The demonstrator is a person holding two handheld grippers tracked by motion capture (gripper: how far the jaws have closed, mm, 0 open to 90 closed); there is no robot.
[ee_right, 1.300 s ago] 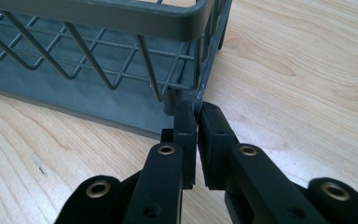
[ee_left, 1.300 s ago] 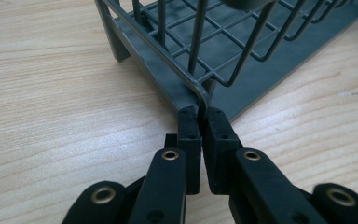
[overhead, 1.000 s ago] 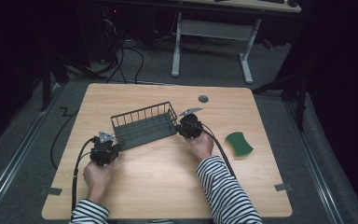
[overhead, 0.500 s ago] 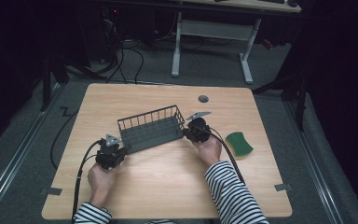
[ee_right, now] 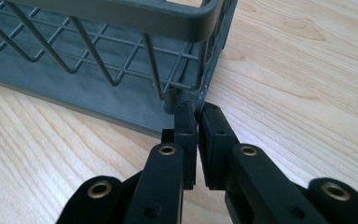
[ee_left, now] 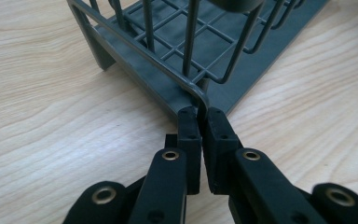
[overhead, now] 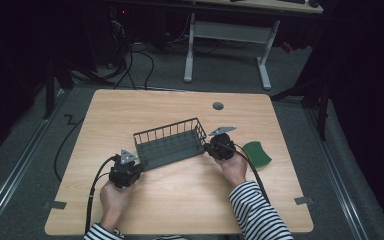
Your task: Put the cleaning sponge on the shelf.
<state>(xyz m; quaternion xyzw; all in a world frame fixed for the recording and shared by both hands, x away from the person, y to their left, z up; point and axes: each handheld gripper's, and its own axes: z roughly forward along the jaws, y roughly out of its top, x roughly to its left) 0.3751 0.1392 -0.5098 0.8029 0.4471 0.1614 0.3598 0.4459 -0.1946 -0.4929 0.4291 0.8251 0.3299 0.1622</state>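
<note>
Since 1.0 s ago: wire basket point(overhead: 170, 142) shifted right and rotated a bit, both grippers moved with it; the left one dropped toward the bottom of the frame.

No readable writing, brand or label on anything.

Left gripper point(ee_left: 199, 116): jaws nearly together, pinched on the basket's corner rim wire, visible in the left gripper view. In the high view it sits lower left of centre point(overhead: 130, 167), at the basket's near-left corner.

Right gripper point(ee_right: 197, 109): jaws likewise almost closed, clamped on the thin wire at the basket's end corner. In the high view it's right of centre point(overhead: 215, 148), at the basket's right end.

Basket: dark grey, empty, lying diagonally across the middle of the wooden table point(overhead: 130, 110), held at both ends.

Green sponge point(overhead: 256, 153) just right of the right hand point(overhead: 233, 167), apart from the basket. Small round grommet point(overhead: 218, 106) farther back, upper centre of the tabletop.
</note>
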